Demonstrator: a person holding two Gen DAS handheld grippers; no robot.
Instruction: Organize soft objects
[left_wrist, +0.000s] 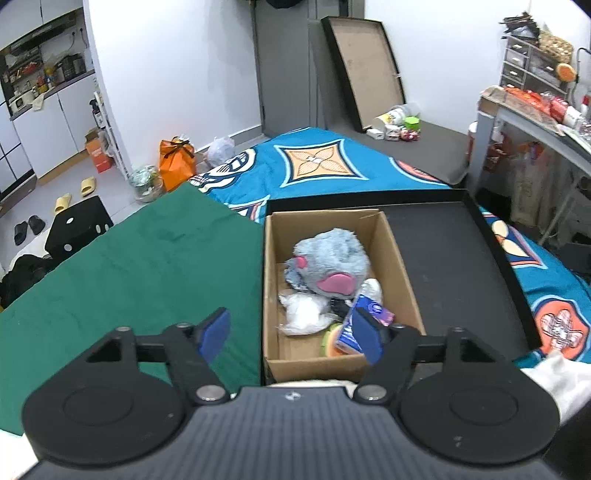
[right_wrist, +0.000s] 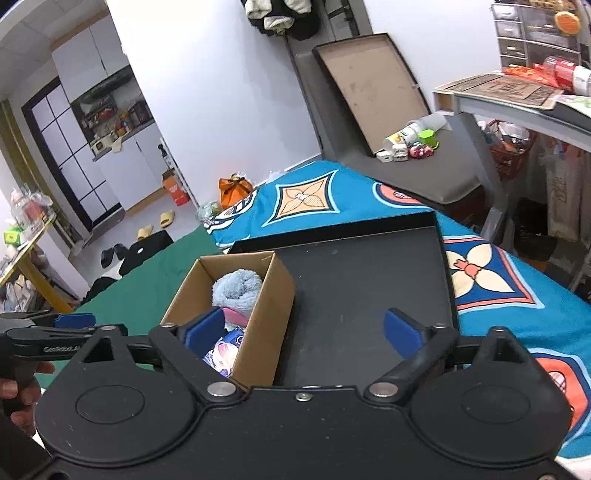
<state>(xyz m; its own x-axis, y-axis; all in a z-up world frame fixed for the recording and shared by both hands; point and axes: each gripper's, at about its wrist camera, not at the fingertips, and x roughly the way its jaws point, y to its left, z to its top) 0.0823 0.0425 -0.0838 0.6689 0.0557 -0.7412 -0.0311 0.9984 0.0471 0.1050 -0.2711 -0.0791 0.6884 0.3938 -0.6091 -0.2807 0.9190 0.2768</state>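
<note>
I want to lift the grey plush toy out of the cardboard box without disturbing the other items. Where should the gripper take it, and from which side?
Grip the grey plush toy on its rounded furry top, coming straight down from above. It lies highest in the cardboard box, whose walls block the sides. The left gripper, open, looks nearest.

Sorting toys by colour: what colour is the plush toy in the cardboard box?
Grey-blue plush toy with pink patches, clearest in the left wrist view.
</note>
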